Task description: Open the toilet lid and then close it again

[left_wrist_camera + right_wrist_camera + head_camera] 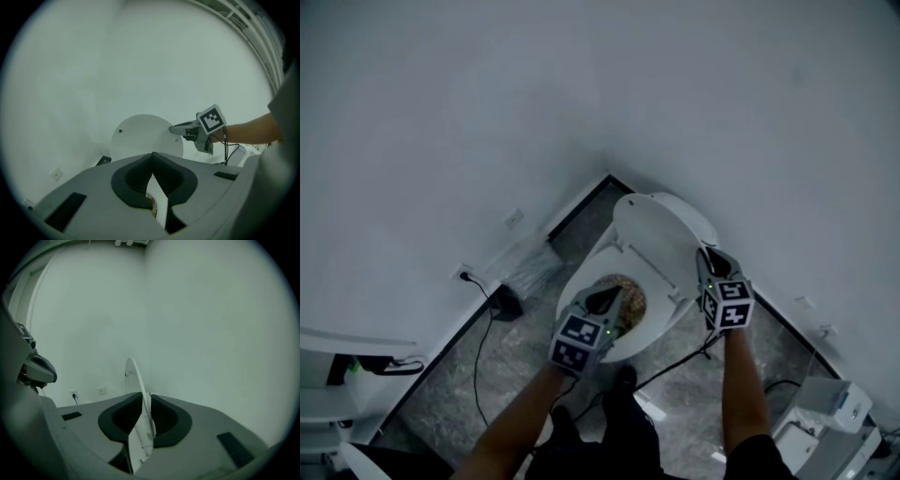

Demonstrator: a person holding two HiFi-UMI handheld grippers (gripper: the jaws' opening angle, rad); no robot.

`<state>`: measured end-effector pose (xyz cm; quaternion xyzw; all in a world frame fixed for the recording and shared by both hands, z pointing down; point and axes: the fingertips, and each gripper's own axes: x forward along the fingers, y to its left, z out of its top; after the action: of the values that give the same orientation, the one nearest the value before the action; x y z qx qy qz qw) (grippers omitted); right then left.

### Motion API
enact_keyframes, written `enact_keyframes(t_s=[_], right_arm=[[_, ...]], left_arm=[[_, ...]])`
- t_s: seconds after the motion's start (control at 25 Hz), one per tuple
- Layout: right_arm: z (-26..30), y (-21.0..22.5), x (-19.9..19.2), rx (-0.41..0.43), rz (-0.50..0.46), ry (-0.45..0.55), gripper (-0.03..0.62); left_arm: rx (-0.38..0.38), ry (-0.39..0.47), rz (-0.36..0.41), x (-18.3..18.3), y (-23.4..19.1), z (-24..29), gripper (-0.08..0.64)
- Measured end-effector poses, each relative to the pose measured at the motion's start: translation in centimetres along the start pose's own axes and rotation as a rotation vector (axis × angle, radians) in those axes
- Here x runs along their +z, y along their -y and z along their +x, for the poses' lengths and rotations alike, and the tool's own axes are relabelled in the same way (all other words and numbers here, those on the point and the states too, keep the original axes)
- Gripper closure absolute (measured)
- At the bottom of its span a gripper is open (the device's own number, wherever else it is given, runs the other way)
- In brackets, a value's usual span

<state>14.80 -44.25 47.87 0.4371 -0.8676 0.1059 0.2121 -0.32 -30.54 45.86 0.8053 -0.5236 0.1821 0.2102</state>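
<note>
The right tongs (704, 255) are clamped on the right edge of the toilet lid (654, 232), which stands raised at the far side of the bowl (628, 349). The left tongs (607, 298), pressed together and empty, hover over the bowl's near left. Closing seems in hand; next, lower the lid gently on its hinge.
</note>
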Motion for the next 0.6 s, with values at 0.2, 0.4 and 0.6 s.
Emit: enact_keyframes(t_s=[0.2,0.4,0.6], right_arm=[[-2.0,-4.4,-0.9,0.031,-0.04,-0.012,0.52],[-3.7,-8.7,-2.7,0.06,-0.066,-0.038,0.508],[-5.1,-12.8,-5.1,0.075,-0.138,-0.074,0.502]], left_arm=[[-0.006,-0.003,-0.014,-2.1,-0.5,-2.1,0.554],[-0.004,-0.008,-0.026,-4.3,-0.7,-4.8,0.554],[0.001,-0.009,-0.038,-6.7,-1.0,-7.2,0.554]])
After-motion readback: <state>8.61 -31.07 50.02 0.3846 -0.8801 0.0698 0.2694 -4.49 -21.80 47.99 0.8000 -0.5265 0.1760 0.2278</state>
